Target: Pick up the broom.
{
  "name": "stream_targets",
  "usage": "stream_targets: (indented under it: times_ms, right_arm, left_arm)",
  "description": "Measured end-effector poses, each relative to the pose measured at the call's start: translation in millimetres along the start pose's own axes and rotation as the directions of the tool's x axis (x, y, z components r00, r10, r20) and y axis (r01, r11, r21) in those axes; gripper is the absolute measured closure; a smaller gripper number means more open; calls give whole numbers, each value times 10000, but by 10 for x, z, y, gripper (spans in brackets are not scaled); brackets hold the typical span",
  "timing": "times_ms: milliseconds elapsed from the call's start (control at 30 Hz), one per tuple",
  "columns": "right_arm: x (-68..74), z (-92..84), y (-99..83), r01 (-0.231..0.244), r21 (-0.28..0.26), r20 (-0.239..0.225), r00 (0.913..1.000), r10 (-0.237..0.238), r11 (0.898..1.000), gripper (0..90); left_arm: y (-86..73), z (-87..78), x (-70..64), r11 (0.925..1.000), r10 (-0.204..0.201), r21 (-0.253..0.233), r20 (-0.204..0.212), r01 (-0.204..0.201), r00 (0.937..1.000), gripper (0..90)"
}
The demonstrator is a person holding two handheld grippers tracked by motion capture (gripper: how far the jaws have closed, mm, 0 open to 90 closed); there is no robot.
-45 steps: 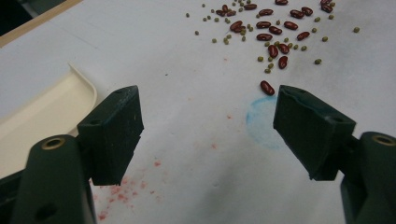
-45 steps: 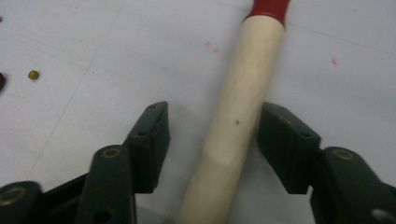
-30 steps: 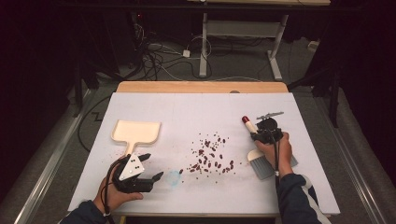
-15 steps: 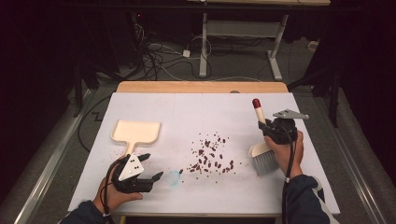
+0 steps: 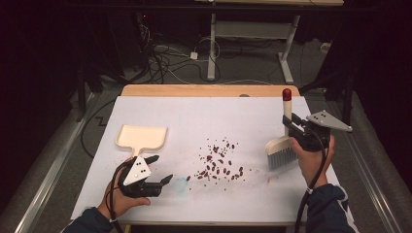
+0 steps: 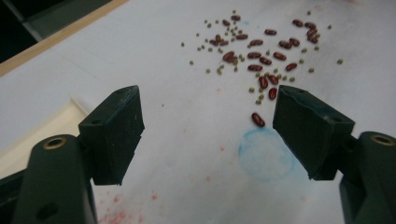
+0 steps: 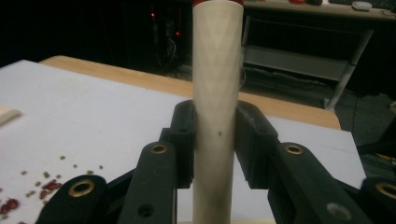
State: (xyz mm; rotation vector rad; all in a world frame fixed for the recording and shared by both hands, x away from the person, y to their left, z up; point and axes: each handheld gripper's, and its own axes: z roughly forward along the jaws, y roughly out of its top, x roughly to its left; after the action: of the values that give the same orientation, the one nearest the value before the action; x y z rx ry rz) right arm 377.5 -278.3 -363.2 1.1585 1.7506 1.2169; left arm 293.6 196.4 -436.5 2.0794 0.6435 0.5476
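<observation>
Lifted since a second ago, the right gripper (image 5: 295, 130) now holds the brush (image 5: 283, 145) upright above the table's right side, jaws pinching its cream handle, bristles hanging clear of the white table (image 5: 194, 116). Left gripper (image 5: 158, 170) rests near the front edge with jaws spread, empty, just below the cream dustpan (image 5: 142, 137). Red beans (image 5: 218, 162) lie scattered between the grippers.

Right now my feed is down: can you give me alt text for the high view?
The right gripper holds a hand brush upright by its handle, bristles down, beside scattered beans at the middle of the white table. The left gripper rests open near the table's front edge, just below a cream dustpan.
</observation>
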Motion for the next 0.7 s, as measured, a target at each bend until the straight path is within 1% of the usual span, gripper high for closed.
stream_targets:
  times_ms: [33, 67, 100, 133, 167, 200, 233, 267, 300, 333, 400, 433, 467, 500, 533, 567, 600, 633, 667, 700]
  right_arm:
    - [18, -38, 21, -42, -157, 1, 10000, 42, 9999, 708]
    - [18, -38, 21, -42, -157, 1, 10000, 42, 9999, 708]
    - [41, -67, 49, 15, -168, -43, 10000, -15, 9999, 708]
    - [108, -131, 99, 74, -397, -103, 9999, -79, 9992, 708]
    - [149, -154, 129, 137, -408, -200, 9997, -145, 9991, 708]
    - [149, -154, 129, 137, -408, -200, 9997, -145, 9991, 708]
    - [250, -204, 172, 102, -650, -397, 9991, -128, 9978, 707]
    - [310, -225, 194, 221, -706, -488, 9985, -256, 9973, 707]
    - [378, -247, 214, 275, -771, -541, 9980, -317, 9966, 707]
    - [445, -267, 231, 322, -956, -581, 9976, -379, 9949, 707]
    - [579, -307, 261, 428, -1143, -785, 9956, -520, 9925, 707]
    - [648, -325, 270, 411, -1253, -896, 9946, -525, 9913, 707]
    - [648, -325, 270, 411, -1253, -896, 9946, -525, 9913, 707]
    - [713, -341, 276, 484, -1345, -1010, 9929, -623, 9897, 706]
    - [855, -370, 280, 587, -1465, -1294, 9885, -780, 9875, 707]
    - [855, -370, 280, 587, -1465, -1294, 9885, -780, 9875, 707]
    - [993, -396, 278, 744, -1581, -1492, 9839, -983, 9846, 706]
    - [993, -396, 278, 744, -1581, -1492, 9839, -983, 9846, 706]
    - [1123, -417, 266, 959, -1646, -1775, 9761, -1252, 9817, 707]
    - [1123, -417, 266, 959, -1646, -1775, 9761, -1252, 9817, 707]
  left_arm:
    - [41, 4, -7, 9999, -7, -111, 73, 7, 10000, 236]
    - [41, 4, -7, 9999, -7, -111, 73, 7, 10000, 236]
    - [86, 8, -17, 9997, -19, -259, 185, 23, 9998, 236]
    - [135, 15, -32, 9991, -100, -413, 355, 114, 9993, 236]
    - [191, 24, -52, 9986, -98, -517, 537, 126, 9985, 236]
    - [253, 36, -82, 9979, -48, -641, 676, 92, 9977, 236]
    - [391, 75, -157, 9954, 29, -958, 1106, 78, 9939, 236]
    - [391, 75, -157, 9954, 29, -958, 1106, 78, 9939, 236]
    - [469, 105, -205, 9938, 71, -1111, 1299, 75, 9915, 236]
    - [552, 139, -257, 9918, 105, -1278, 1510, 90, 9885, 236]
    - [721, 223, -380, 9875, 242, -1575, 1977, 74, 9800, 236]
    - [803, 273, -449, 9856, 351, -1694, 2123, 14, 9766, 236]
    - [884, 325, -516, 9838, 447, -1793, 2264, -35, 9730, 236]
    - [959, 382, -580, 9819, 485, -1891, 2401, -23, 9695, 237]
    - [1028, 443, -637, 9804, 546, -1972, 2509, -42, 9665, 242]
    - [1088, 502, -692, 9793, 561, -2026, 2507, -43, 9664, 242]
    - [1181, 626, -777, 9798, 493, -1999, 2464, 10, 9679, 255]
    - [1181, 626, -777, 9798, 493, -1999, 2464, 10, 9679, 256]
    - [1213, 703, -816, 9808, 432, -1950, 2556, 78, 9658, 256]
    - [1226, 746, -839, 9816, 394, -1909, 2476, 89, 9681, 256]
